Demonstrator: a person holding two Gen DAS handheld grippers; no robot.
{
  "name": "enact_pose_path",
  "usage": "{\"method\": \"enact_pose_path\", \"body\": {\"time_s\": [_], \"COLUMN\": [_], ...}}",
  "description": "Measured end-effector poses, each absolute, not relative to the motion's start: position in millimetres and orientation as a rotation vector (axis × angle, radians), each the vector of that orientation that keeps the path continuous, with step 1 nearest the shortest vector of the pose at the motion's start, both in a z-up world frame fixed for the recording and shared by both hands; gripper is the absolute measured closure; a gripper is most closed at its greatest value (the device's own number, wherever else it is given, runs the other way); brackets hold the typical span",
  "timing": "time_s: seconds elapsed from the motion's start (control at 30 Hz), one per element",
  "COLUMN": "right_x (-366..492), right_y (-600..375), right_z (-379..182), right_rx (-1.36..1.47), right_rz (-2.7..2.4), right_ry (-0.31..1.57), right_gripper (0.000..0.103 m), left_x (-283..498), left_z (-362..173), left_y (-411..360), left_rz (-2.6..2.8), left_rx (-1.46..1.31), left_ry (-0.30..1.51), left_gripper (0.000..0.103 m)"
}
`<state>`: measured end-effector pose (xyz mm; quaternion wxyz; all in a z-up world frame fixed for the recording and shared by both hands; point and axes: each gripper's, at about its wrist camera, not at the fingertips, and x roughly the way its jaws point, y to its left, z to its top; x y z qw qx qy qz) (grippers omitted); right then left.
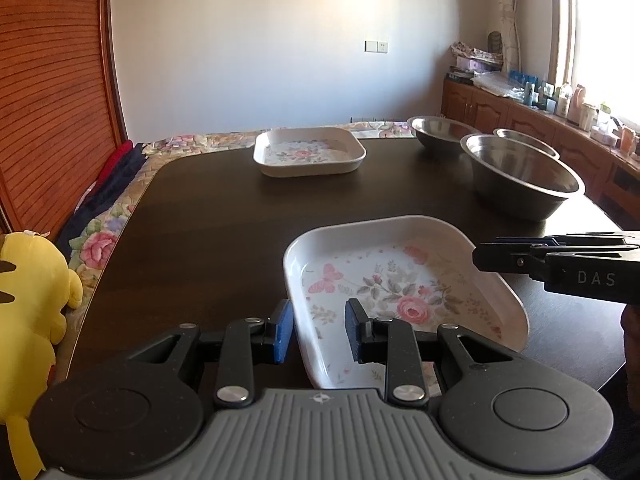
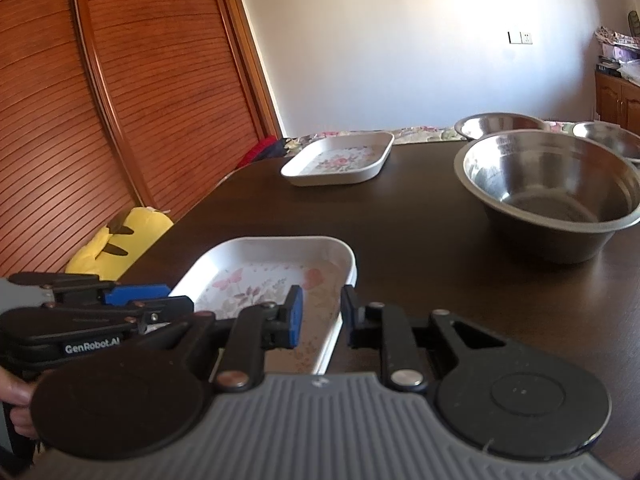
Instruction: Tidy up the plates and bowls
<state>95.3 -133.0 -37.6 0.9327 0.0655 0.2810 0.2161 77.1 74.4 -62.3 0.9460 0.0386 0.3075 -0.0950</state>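
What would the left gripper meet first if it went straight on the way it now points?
The left gripper already straddles the left wall of the near floral tray, so it would slide along that wall. Beyond lies the far floral tray, probably next.

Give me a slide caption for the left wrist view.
Left tongs open astride the near floral tray's rim; right tongs alongside, steel bowls beyond.

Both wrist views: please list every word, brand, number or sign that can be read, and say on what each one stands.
"DAS": white letters on the right tool, seen in the left wrist view; the edge of the picture may cut the word.
"GenRobot.AI": white label on the left tool, seen in the right wrist view.
Bottles on the cabinet: labels too small to read.
Near plate, far plate, bowls: only flower patterns or bare metal, no text.
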Motion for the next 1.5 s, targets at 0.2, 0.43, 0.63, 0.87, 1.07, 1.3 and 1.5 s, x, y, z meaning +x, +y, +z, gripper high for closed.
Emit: {"method": "enact_pose_path", "body": {"time_s": [0.2,0.43,0.63,0.87,1.07,1.3,1.5], "right_x": [96,98,105,124,145,172,197], "right_y": [-135,-136,-137,-139,-134,-122,-113], "right_z": [-32,-25,-5,19,39,48,56], "right_rx": [0.134,0.131,0.090,0.052,0.034,0.019,0.004], "right_rz": [0.441,0.443,0.445,0.439,0.445,0.465,0.481], "right_ry": [0.555,0.536,0.489,0.455,0.429,0.435,0.451], "right_gripper": [0.080,0.080,0.080,0.080,0.080,0.080,0.080], "left_x": [74,72,79,98,121,152,182], "left_z": [-54,-47,-40,-26,-11,-4,1], "left_y": [72,70,69,73,77,84,92], "left_rz": [-0.200,-0.209,-0.212,-0.210,-0.198,-0.176,-0.156], "left_rx": [0.076,0.078,0.070,0.059,0.066,0.058,0.048], "left_ry": [0.603,0.584,0.569,0.547,0.526,0.532,0.547], "left_gripper": [0.073,0.073,0.073,0.072,0.070,0.069,0.067]}}
